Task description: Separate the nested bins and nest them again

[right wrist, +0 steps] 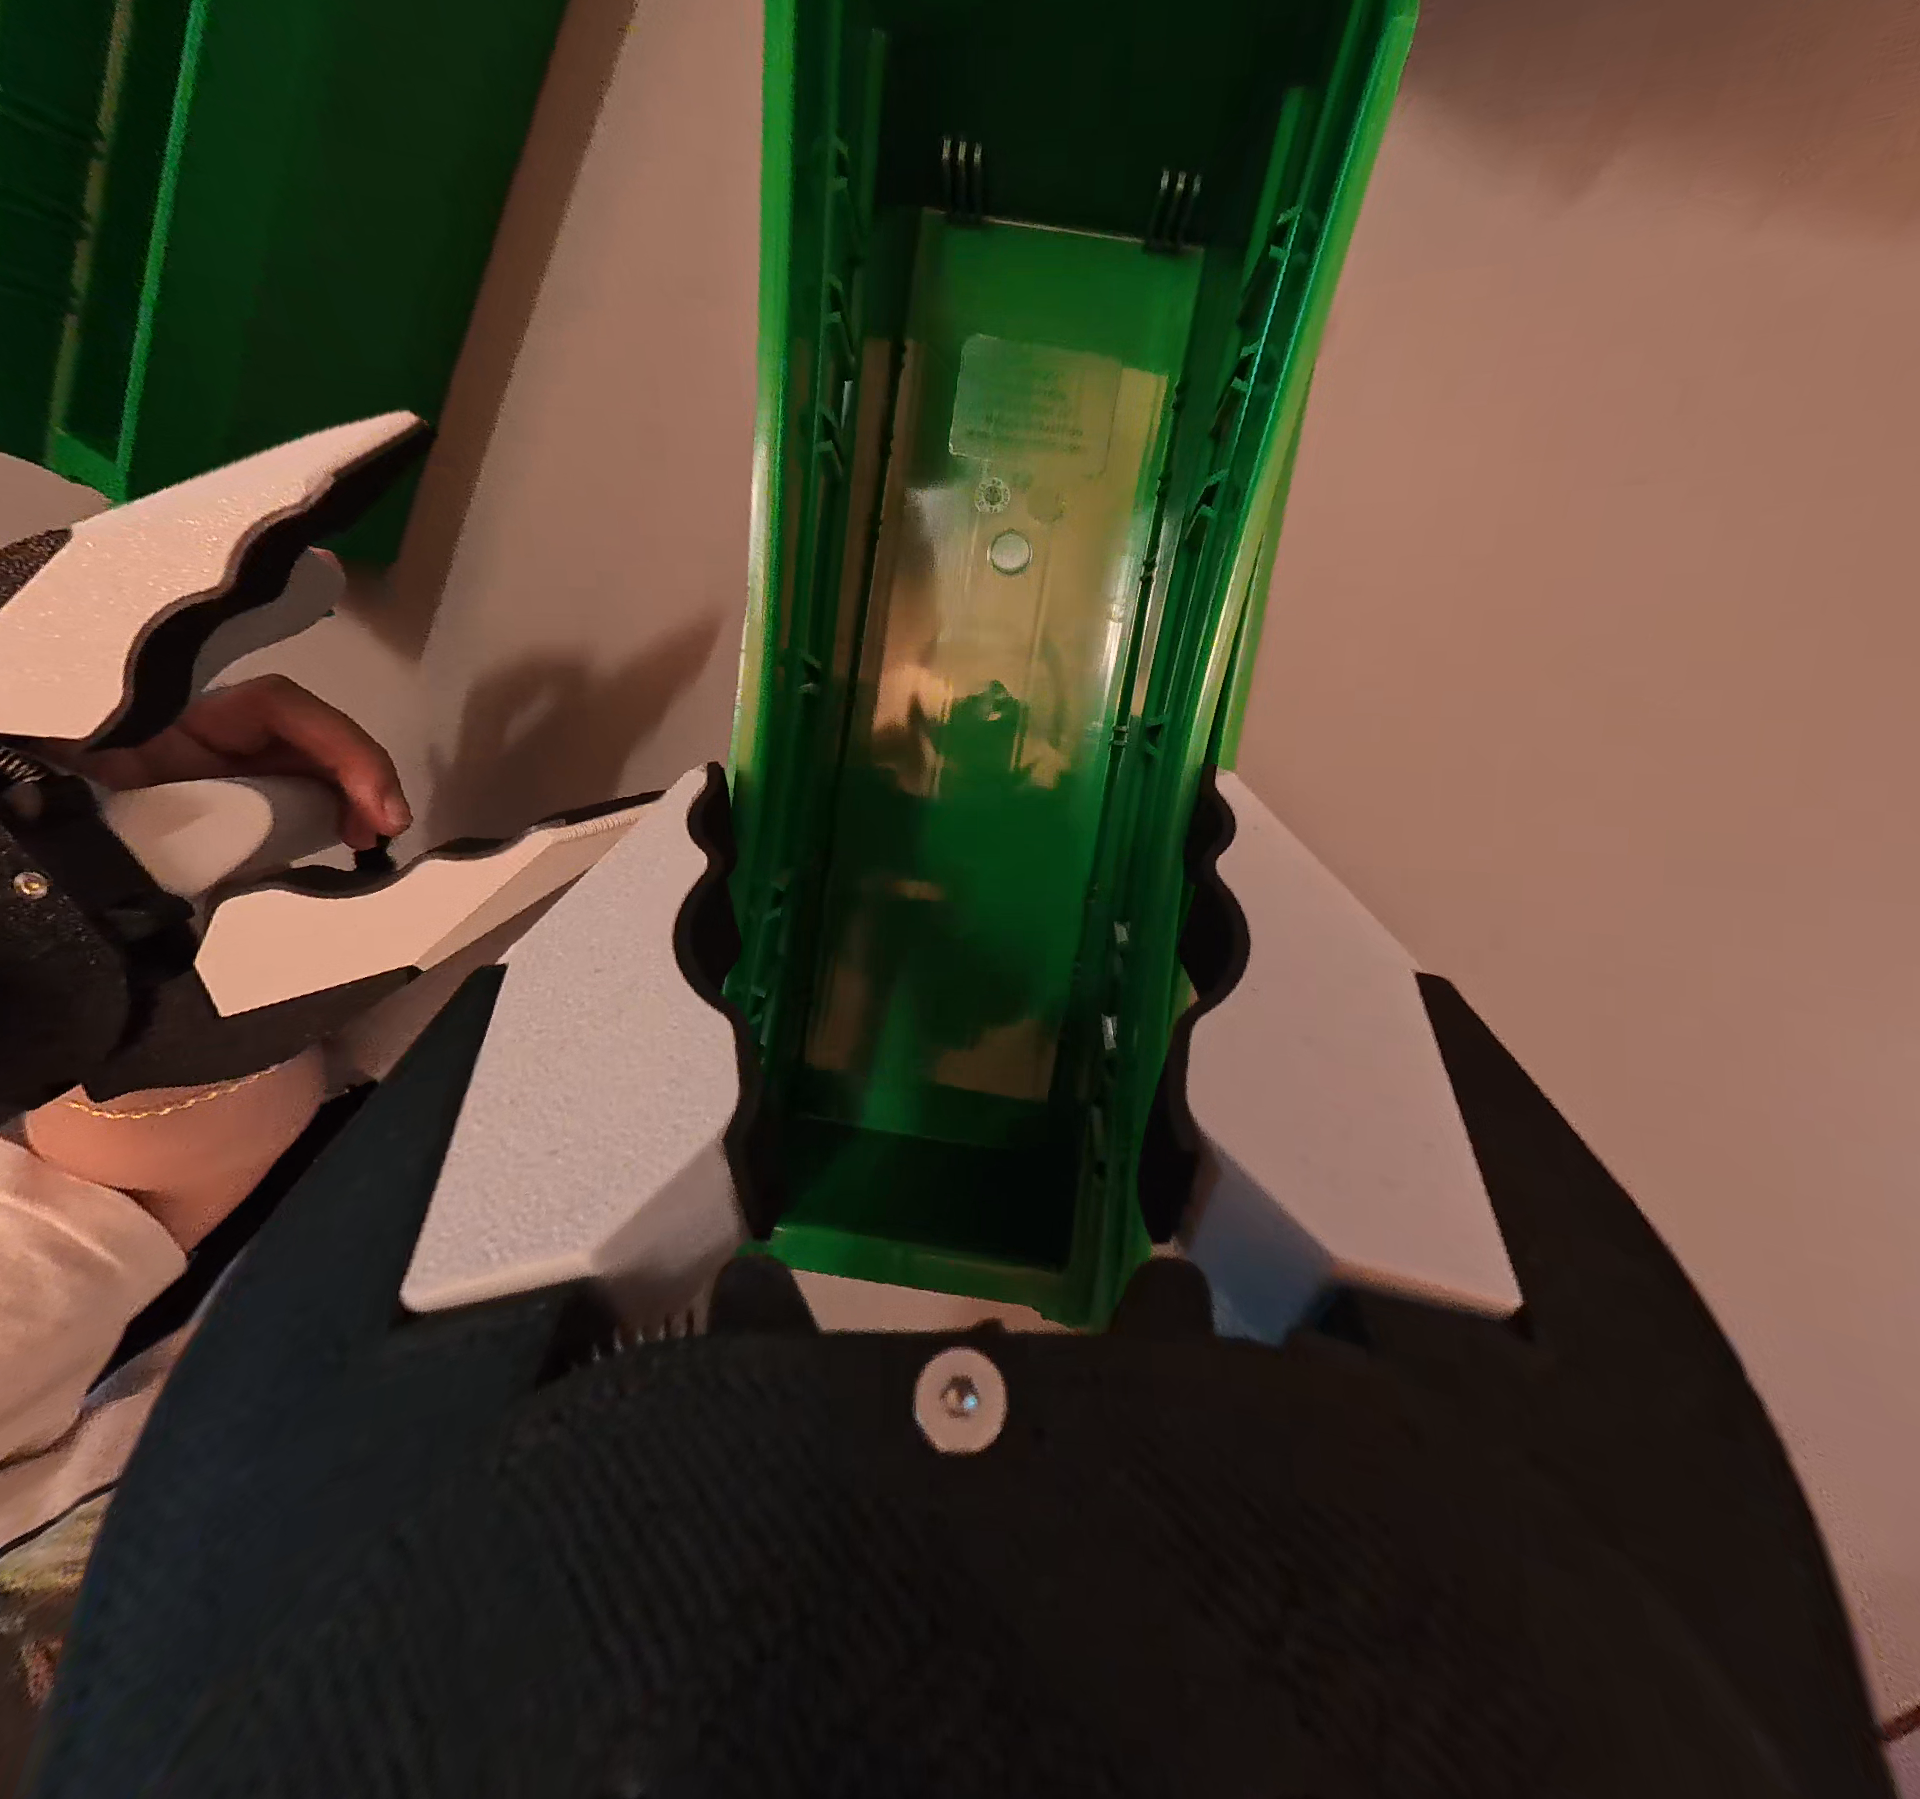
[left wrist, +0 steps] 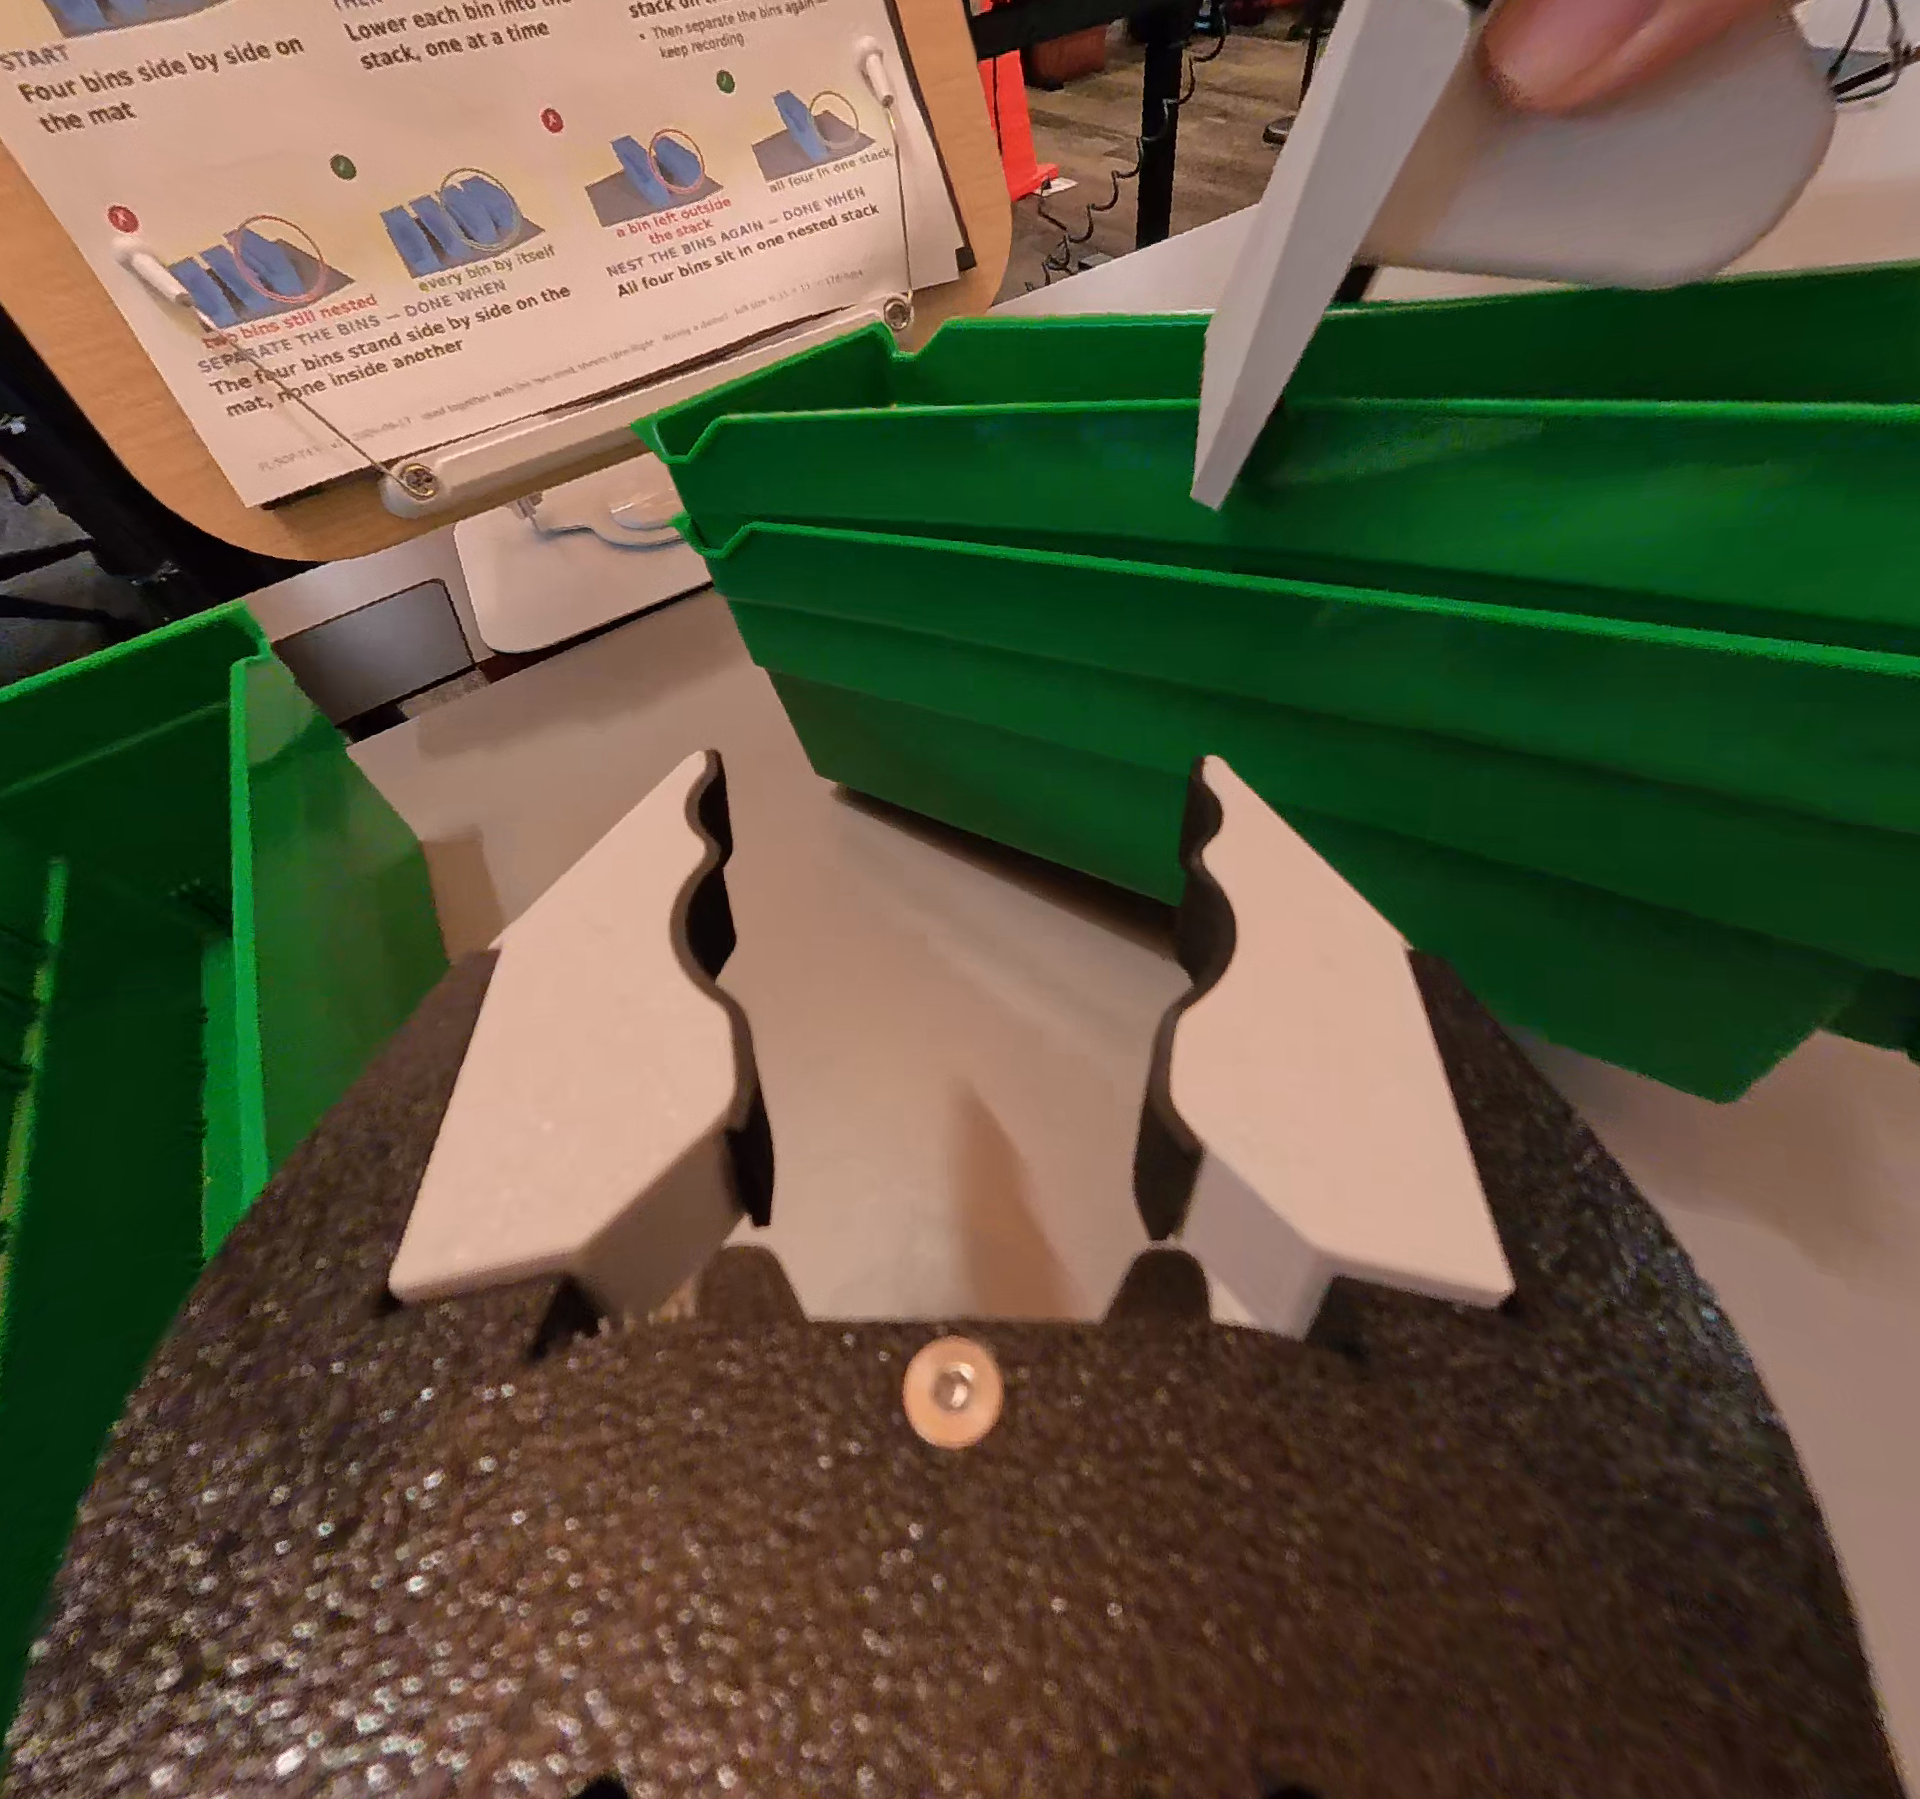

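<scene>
Your right gripper [right wrist: 961,1001] is clamped across the near end of the top green bin [right wrist: 997,606], one black wavy pad on each outer side wall, so its jaws are gripping that bin. In the right wrist view the bin's long axis runs straight away from you along the fingers, its open mouth faces the camera, and a pale label lies on its glossy floor. A second rim shows just outside the right wall there, so the held bin sits inside another. From the left wrist view the nested stack [left wrist: 1351,669] stands on the pale tabletop [left wrist: 935,970] to the right of your left gripper [left wrist: 956,970], with three rims showing one above another; the top one is tilted, lifted toward the left end, and its long axis runs left to right across that picture. One grey finger [left wrist: 1278,295] of your right gripper reaches down over the far side wall of that top bin. Your left gripper hangs with its jaws open and nothing between them, over bare tabletop just beside the stack. Another green bin [left wrist: 239,897] stands apart at the left edge of that view, its rim up. A wooden board with an instruction sheet [left wrist: 468,139] leans behind the tabletop.
</scene>
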### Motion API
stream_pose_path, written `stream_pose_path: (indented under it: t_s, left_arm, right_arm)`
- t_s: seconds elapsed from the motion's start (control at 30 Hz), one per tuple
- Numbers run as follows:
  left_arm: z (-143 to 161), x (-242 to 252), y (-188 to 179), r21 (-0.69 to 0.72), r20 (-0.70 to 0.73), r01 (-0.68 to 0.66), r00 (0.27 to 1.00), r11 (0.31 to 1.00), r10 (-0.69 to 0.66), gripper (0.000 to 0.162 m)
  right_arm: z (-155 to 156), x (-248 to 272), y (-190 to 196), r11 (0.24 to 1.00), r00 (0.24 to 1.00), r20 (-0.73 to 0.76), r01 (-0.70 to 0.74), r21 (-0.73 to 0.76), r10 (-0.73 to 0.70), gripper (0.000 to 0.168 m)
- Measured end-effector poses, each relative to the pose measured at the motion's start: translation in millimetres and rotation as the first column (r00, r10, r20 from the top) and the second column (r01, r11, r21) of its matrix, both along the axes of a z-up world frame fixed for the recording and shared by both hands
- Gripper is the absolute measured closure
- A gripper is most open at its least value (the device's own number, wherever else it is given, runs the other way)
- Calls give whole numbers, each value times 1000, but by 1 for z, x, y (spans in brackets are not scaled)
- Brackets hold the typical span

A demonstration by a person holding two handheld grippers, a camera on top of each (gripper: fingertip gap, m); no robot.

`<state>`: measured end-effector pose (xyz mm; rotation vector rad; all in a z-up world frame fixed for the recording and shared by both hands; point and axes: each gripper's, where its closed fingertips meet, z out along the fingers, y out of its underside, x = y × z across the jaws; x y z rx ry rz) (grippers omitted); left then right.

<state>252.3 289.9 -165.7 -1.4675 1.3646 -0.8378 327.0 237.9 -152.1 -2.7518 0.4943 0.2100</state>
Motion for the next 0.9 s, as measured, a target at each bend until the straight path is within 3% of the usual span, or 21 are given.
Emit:
stream_pose_path:
  t_s: [0.4, 0.9]
  left_arm:
    - [1, -1, 1, -12, 4, 8, 1000, 1000, -8, 77]
    - [9, -8, 9, -39, 31, -6, 999, 999, 7, 77]
  right_arm:
    - [2, -10, 1, 998, 997, -54, 55, 8, -54, 79]
    - [14, -18, 8, 999, 999, 1, 53, -11, -53, 84]
